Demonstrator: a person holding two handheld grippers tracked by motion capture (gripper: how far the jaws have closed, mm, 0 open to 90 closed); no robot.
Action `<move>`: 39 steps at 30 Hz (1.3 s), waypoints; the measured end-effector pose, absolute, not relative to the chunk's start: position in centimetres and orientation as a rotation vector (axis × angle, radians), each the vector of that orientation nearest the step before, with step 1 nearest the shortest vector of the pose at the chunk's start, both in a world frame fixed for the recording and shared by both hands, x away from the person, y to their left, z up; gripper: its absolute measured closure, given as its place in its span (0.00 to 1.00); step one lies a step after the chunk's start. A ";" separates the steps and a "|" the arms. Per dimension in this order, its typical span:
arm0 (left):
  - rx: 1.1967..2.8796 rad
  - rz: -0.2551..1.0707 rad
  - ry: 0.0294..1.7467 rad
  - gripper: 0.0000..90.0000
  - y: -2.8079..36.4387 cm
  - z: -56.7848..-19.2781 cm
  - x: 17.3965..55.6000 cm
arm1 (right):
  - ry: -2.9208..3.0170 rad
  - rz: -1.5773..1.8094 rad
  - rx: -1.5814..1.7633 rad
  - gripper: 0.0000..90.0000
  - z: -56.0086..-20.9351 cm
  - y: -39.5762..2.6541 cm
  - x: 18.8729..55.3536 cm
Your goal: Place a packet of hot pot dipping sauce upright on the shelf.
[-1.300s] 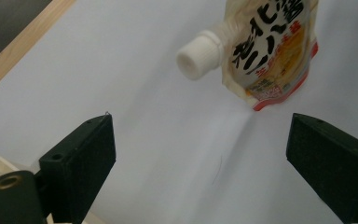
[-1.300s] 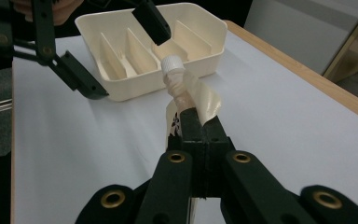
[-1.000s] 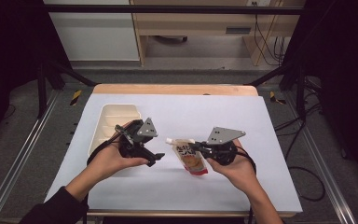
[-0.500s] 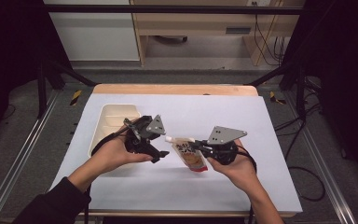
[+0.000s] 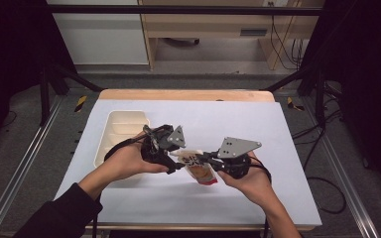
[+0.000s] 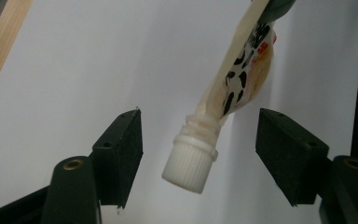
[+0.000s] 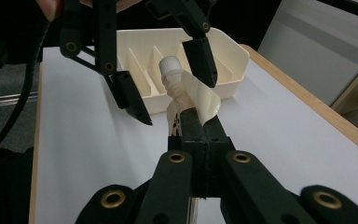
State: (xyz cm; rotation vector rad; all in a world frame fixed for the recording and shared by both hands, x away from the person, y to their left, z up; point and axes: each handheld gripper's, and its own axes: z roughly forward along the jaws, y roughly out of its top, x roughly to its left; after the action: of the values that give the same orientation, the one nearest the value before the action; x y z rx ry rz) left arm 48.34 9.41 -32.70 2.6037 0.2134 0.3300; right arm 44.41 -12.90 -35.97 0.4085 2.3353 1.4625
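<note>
Above the white counter (image 5: 278, 148), near the cream divided plastic tray (image 5: 110, 130), the right gripper (image 7: 193, 122) pinches the printed soft spout pouch (image 5: 201, 168). The left gripper's (image 6: 198, 149) jaws have just been closing around its white ribbed cap (image 6: 189, 161), not touching; centre them squarely before squeezing.

Left gripper (image 5: 174, 159) fingers apart, just closing; right gripper (image 7: 193, 122) clamped

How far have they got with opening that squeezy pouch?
Done: the right gripper is shut on the pouch. In hand: the left gripper has just been closing around the white cap, pads not touching yet. Left: gripping and twisting the cap.
</note>
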 end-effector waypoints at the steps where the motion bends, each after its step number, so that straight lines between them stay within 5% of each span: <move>1: 2.604 0.330 0.213 0.37 9.4 -32.7 48.3 | 2.335 1.462 0.408 1.00 -36.0 -12.9 44.4; 24: 2.641 0.262 0.167 0.80 8.7 -32.9 48.6 | 2.354 1.465 0.384 1.00 -36.0 -12.4 44.1; 34: 2.677 0.247 0.160 0.81 8.4 -32.8 48.7 | 2.383 1.490 0.414 1.00 -36.6 -12.7 44.5; 37: 2.693 0.243 0.154 0.81 8.1 -32.6 48.8 | 2.389 1.504 0.432 0.94 -36.9 -12.9 44.6; 38: 2.711 0.247 0.156 0.81 7.9 -32.6 48.9 | 2.401 1.505 0.454 0.82 -37.2 -13.0 44.7; 39: 2.711 0.247 0.156 0.81 7.9 -32.6 48.9 | 2.401 1.505 0.454 0.82 -37.2 -13.0 44.7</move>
State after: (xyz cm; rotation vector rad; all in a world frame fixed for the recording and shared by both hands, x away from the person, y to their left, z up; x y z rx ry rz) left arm 48.90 7.87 -32.55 2.7108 0.1556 0.2465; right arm 44.74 -13.02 -37.17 0.4541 2.4012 1.5046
